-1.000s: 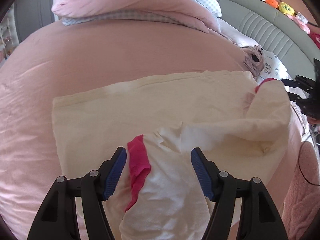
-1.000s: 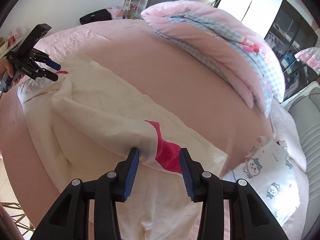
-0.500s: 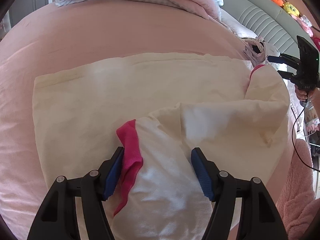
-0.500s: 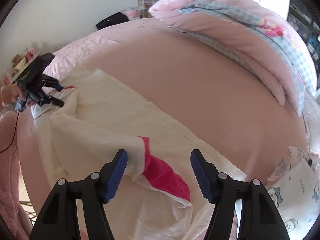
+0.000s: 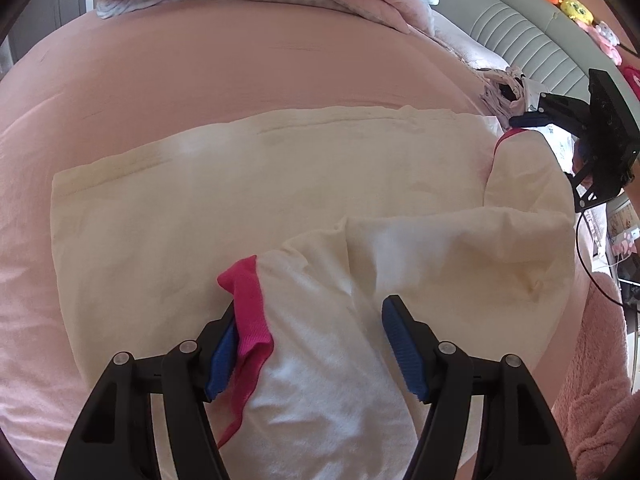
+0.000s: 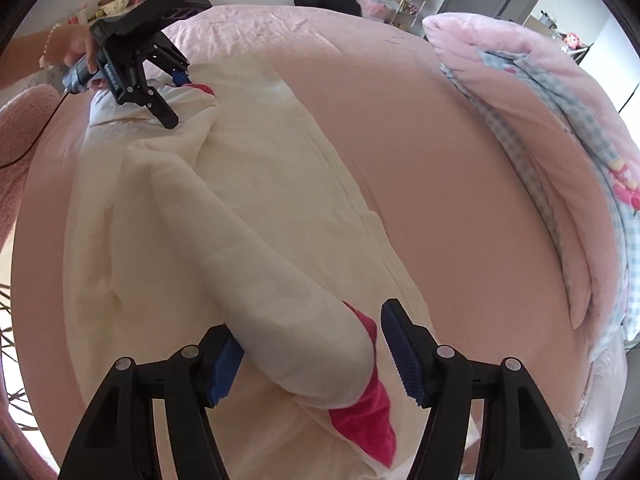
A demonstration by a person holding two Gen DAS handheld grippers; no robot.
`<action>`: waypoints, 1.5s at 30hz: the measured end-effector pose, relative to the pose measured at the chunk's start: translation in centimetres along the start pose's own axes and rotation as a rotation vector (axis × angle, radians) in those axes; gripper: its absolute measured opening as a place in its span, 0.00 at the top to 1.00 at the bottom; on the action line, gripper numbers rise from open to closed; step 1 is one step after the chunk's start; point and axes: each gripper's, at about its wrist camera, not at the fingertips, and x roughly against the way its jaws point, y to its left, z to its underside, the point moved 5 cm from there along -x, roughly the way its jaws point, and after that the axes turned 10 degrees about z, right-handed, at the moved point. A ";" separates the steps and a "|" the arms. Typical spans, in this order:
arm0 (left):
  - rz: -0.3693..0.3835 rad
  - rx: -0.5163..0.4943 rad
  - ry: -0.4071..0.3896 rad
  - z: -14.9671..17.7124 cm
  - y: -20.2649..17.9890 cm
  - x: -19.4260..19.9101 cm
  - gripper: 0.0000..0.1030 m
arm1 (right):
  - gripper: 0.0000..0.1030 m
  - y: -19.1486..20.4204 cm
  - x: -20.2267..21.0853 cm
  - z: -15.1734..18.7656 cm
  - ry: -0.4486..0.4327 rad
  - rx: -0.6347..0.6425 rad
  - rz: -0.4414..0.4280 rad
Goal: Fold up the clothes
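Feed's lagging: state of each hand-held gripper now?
Left hand-held gripper: open, jaws just closing around a sleeve.
Right hand-held gripper: open, jaws just closing around the other sleeve.

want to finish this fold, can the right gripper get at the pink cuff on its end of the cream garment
Probably yes: the pink cuff already lies between the right gripper's open fingers, nothing covering it.

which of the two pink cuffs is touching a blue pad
The pink cuff in the left gripper: it drapes against that gripper's left pad. The cuff at the right gripper lies between clear pads.
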 end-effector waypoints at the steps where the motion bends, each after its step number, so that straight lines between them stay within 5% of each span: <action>1: -0.017 -0.004 -0.012 -0.1 -0.3 0.0 0.71 | 0.61 0.3 -0.7 0.0 0.022 -0.019 -0.009; 4: -0.013 -0.021 -0.046 0.3 -0.7 1.3 0.87 | 0.77 1.4 -1.7 0.2 0.063 -0.056 -0.017; 11: 0.039 0.016 -0.183 1.1 -1.8 5.4 0.90 | 0.81 1.4 2.6 2.1 0.176 -0.192 -0.102; 16: 0.077 0.039 -0.266 -0.5 -2.1 6.9 0.91 | 0.81 -0.7 7.4 2.9 0.243 -0.432 -0.278; 21: 0.071 0.133 -0.319 -3.4 1.4 5.7 0.91 | 0.81 -5.9 3.7 5.9 0.315 -0.783 -0.319; 26: 0.065 0.258 -0.200 -5.0 5.7 -0.5 0.90 | 0.73 -8.6 -4.8 8.4 0.377 -1.120 -0.433; 28: 0.079 0.303 -0.184 -5.1 6.8 -1.6 0.86 | 0.72 -8.5 -6.2 8.2 0.383 -1.139 -0.400; 33: 0.070 0.254 -0.262 -5.3 5.7 -0.3 0.89 | 0.76 -8.7 -3.4 6.0 0.243 -0.995 -0.208; 38: 0.023 0.233 -0.329 -6.3 5.6 1.4 0.90 | 0.79 -9.4 -3.5 5.7 0.274 -1.086 -0.251; 41: -0.010 0.232 -0.252 -7.3 7.2 -0.8 0.87 | 0.68 -10.2 -5.5 7.1 0.323 -1.185 -0.257; 43: -0.032 0.229 -0.175 -7.5 8.3 -2.8 0.80 | 0.43 -10.7 -6.9 8.0 0.354 -1.247 -0.260; 45: -0.035 0.249 -0.175 -7.9 8.7 -2.5 0.75 | 0.43 -10.7 -7.2 8.3 0.335 -1.268 -0.246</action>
